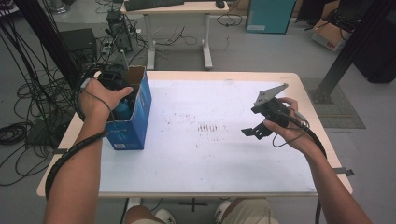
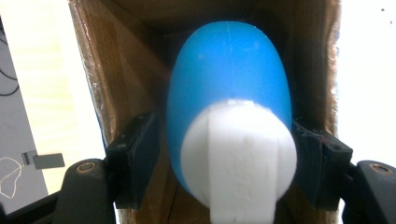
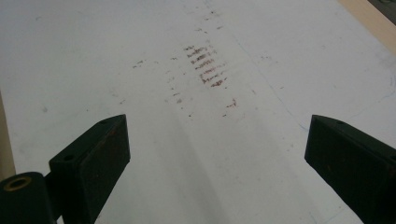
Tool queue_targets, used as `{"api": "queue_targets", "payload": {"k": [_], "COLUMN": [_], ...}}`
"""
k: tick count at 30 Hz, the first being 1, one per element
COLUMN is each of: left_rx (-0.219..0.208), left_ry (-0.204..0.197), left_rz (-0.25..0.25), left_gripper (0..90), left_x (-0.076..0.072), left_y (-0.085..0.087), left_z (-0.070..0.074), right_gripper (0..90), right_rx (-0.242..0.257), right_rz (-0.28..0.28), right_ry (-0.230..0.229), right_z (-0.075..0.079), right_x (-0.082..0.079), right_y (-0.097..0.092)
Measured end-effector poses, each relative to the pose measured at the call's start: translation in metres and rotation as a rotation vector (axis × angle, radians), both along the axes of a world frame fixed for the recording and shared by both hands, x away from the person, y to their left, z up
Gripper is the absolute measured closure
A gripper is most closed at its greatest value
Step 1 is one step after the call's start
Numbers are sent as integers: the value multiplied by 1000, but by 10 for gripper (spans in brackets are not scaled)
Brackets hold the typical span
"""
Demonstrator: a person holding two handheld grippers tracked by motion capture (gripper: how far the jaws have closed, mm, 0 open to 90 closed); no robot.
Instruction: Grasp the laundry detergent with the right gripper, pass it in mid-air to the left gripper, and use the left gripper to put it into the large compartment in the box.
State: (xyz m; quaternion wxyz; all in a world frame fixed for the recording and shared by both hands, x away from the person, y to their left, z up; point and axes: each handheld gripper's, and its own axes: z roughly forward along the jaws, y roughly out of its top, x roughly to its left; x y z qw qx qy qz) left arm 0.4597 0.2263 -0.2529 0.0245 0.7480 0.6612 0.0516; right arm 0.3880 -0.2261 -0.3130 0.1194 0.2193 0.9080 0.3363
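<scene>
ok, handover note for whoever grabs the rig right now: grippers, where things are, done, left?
Left gripper: down in the open top of the blue cardboard box at the table's left. The blue-and-white bottle sits between its jaws; a gap shows at the left pad, so no firm grip.
Right gripper: open, empty, held above the white mat.
Done: bottle is inside the box.
Left: lift the left gripper out of the box, probably. Confirm the bottle stays put.

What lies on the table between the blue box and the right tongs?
Bare white sheet with brownish marks, per the high view.
</scene>
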Motion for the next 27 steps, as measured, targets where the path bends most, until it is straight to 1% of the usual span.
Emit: {"api": "queue_targets", "payload": {"k": [7,9,10,14,16,18,20,23,24,25,26,27], "left_rx": [12,12,13,13,8,13,16,22,21,19,15,10], "left_ry": [-6,-4,-3,-9,-10,-12,-27,-51,-59,-71,-80,-85], "left_rz": [-16,-22,-23,-37,-51,-57,-65,-79,-85,-94,-104,-114], "left_gripper": [305,305,305,304,291,275,273,269,264,260,255,251], "left_x": [-4,-6,-7,-11,-13,-15,-17,-20,-21,-23,-24,-24], "left_y": [-4,-6,-6,-8,-9,-10,-12,-16,-18,-21,-25,-28], "left_z": [11,14,16,23,28,33,41,53,57,61,64,67], "right_gripper": [68,68,68,68,68,68,68,68,68,68,68,67], "right_rx": [6,5,7,9,5,8,7,3,4,4,2,-9], "right_rz": [1,5,-2,1,-11,-9,-22,-25,-28,-18,-38,-26], "right_ry": [-4,-8,-4,-12,-6,-11,-7,-5,-8,-15,-3,-6], "right_z": [1,2,3,4,5,5,6,8,9,9,10,11], "right_x": [0,-1,-2,-2,-3,-3,-5,-5,-5,-5,-7,-6], "right_y": [0,0,0,-1,-1,-2,-4,-5,-5,-4,-3,-4]}}
